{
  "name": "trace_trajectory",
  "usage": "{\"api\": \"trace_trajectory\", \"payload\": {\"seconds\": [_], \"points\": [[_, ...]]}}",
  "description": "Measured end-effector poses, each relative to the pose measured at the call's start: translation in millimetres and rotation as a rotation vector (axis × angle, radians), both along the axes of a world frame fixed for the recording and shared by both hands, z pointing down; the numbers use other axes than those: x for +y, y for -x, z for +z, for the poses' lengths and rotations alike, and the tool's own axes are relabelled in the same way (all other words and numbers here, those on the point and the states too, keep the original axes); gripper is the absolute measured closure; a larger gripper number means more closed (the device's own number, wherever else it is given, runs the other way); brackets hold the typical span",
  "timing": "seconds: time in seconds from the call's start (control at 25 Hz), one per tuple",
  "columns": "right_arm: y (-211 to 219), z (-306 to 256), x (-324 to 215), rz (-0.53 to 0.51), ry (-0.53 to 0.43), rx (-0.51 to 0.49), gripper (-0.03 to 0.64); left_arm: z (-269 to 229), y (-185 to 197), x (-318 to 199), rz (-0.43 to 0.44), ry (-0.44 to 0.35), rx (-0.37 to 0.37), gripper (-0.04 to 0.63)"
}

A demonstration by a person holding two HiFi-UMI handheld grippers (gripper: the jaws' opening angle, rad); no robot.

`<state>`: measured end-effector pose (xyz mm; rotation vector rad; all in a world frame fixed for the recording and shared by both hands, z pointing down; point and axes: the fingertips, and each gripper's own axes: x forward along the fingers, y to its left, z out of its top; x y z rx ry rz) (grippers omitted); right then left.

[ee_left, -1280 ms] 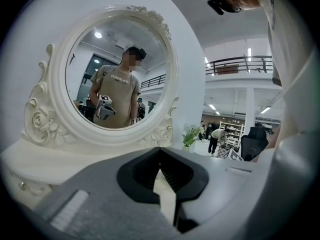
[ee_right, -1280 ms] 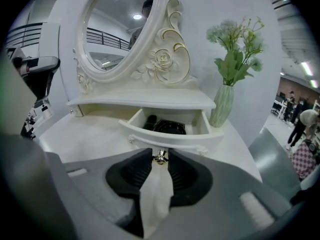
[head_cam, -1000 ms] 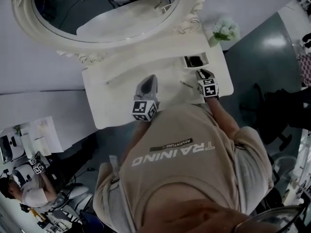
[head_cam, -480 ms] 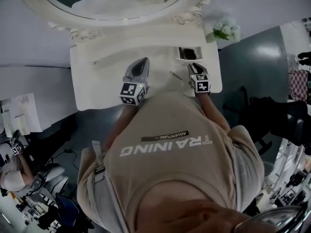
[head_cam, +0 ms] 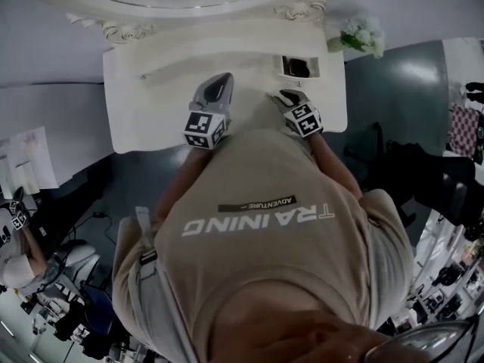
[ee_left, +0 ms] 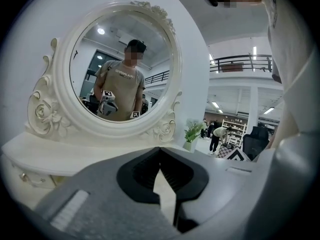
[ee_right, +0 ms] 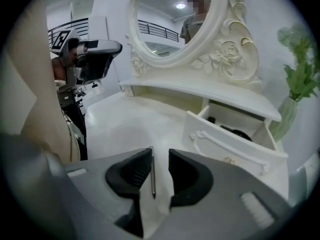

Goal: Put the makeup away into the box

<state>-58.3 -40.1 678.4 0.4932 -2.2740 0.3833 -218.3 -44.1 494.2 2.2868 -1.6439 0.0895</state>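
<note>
Plenty of white up top: a glossy white wooden dressing table (head_cam: pixel 151 119), and a cream-white oval mirror frame (ee_left: pixel 47 119) carved with rose scrolls. The left gripper (ee_left: pixel 161 154) has a grey plastic shell with black ribbed pads (ee_left: pixel 142 171), and the right gripper (ee_right: pixel 160 154) shows the same grey and black. Both marker cubes (head_cam: pixel 204 129) carry black-and-white squares. There's a thin dark-grey makeup pencil (ee_right: pixel 152 176), a beige T-shirt (head_cam: pixel 265 278) with white lettering, a green-leaved, white-flowered plant (head_cam: pixel 361 35), and a slate-grey floor (head_cam: pixel 393 89).
</note>
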Motion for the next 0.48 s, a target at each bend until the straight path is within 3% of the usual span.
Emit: {"api": "trace_trajectory", "payload": {"seconds": [0.2, 0.36, 0.48], "points": [[25.5, 14.9, 6.5, -0.097, 0.014, 0.054, 0.506, 2.4, 9.2, 6.5, -0.008, 0.010, -0.002, 0.592], [25.5, 29.7, 8.9, -0.109, 0.027, 0.132, 0.509, 6.9, 24.4, 12.0, -0.031, 0.023, -0.001, 0.592], [24.4, 30.4, 7.3, -0.109, 0.019, 0.165, 0.549, 11.6, 37.8, 15.0, -0.052, 0.031, 0.014, 0.592]]}}
